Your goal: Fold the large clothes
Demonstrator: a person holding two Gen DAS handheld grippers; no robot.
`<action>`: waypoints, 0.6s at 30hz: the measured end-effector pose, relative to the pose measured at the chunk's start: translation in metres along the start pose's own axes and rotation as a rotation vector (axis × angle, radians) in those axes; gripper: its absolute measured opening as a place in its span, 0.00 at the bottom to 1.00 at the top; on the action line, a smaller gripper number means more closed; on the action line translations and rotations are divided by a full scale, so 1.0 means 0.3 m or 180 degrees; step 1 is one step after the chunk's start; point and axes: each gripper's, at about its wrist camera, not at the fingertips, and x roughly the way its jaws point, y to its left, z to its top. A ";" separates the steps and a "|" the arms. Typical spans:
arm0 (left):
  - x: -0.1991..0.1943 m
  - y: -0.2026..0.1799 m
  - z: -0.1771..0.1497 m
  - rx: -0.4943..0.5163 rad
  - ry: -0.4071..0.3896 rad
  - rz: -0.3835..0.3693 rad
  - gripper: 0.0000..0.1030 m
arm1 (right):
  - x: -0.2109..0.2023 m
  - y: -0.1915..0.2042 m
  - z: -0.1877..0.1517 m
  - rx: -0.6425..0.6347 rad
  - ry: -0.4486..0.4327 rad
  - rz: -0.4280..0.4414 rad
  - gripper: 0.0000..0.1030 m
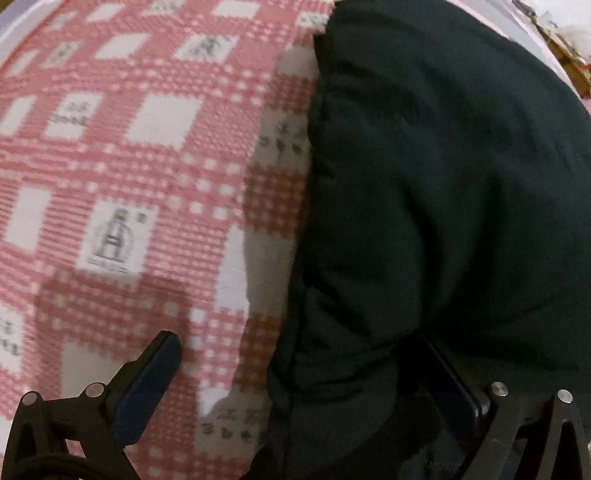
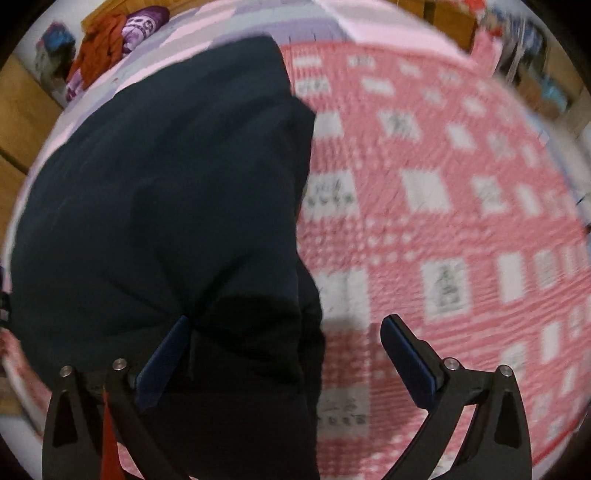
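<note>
A large dark garment [image 1: 443, 192] lies folded in a thick bundle on a pink and white checked blanket [image 1: 147, 155]. My left gripper [image 1: 295, 369] is open, its left finger over the blanket and its right finger against the garment's near edge. In the right wrist view the same garment [image 2: 166, 192] fills the left half. My right gripper [image 2: 284, 350] is open and straddles the garment's right edge, with cloth between the fingers and the blanket [image 2: 443, 206] to the right.
A heap of orange and purple clothes [image 2: 118, 48] lies at the far left on a lilac striped sheet [image 2: 229, 22]. Wooden furniture [image 2: 22, 110] stands at the left, and clutter [image 2: 535, 74] sits at the far right.
</note>
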 end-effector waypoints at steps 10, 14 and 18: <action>-0.022 -0.086 0.026 0.0331 0.0080 -0.0317 0.75 | 0.064 -0.011 0.022 0.0129 0.0128 0.0387 1.00; -0.027 -0.131 0.011 0.0394 -0.0047 -0.0304 0.72 | 0.054 -0.009 -0.002 0.0102 0.0115 0.0530 1.00; 0.047 -0.068 0.048 -0.0006 0.0246 -0.0814 0.79 | 0.068 -0.013 -0.032 0.0146 0.0076 0.0591 1.00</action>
